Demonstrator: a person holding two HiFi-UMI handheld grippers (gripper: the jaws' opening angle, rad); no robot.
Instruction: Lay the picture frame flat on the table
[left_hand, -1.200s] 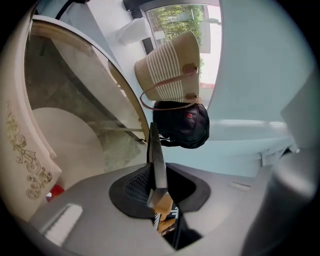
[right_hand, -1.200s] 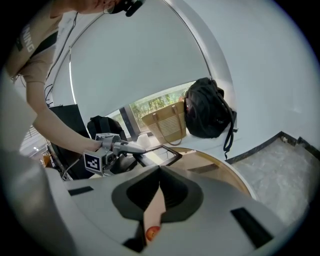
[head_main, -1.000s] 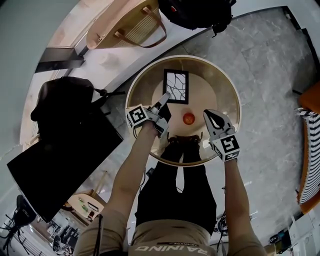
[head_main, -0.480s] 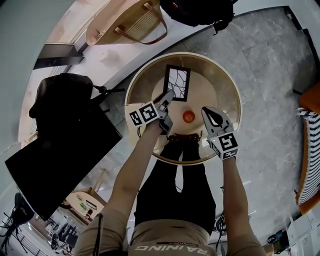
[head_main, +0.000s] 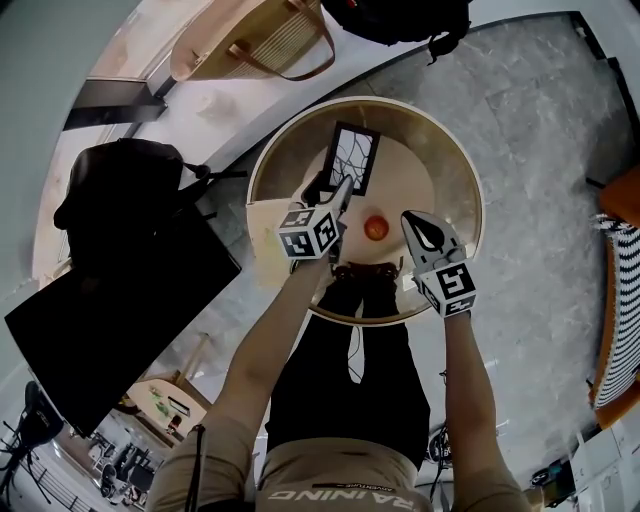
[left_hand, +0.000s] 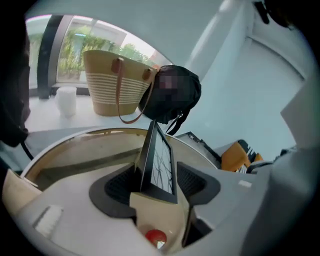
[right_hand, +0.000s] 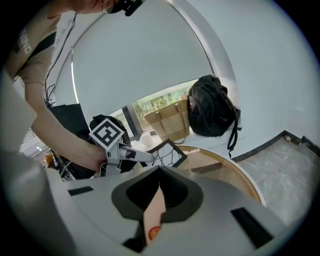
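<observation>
Head view: frame (head_main: 353, 158) between just-opened jaws

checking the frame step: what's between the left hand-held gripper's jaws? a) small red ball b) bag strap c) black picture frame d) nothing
c: in the left gripper view the picture frame stands between the jaws of the left hand-held gripper, which have just been opening and do not clamp it.
</observation>
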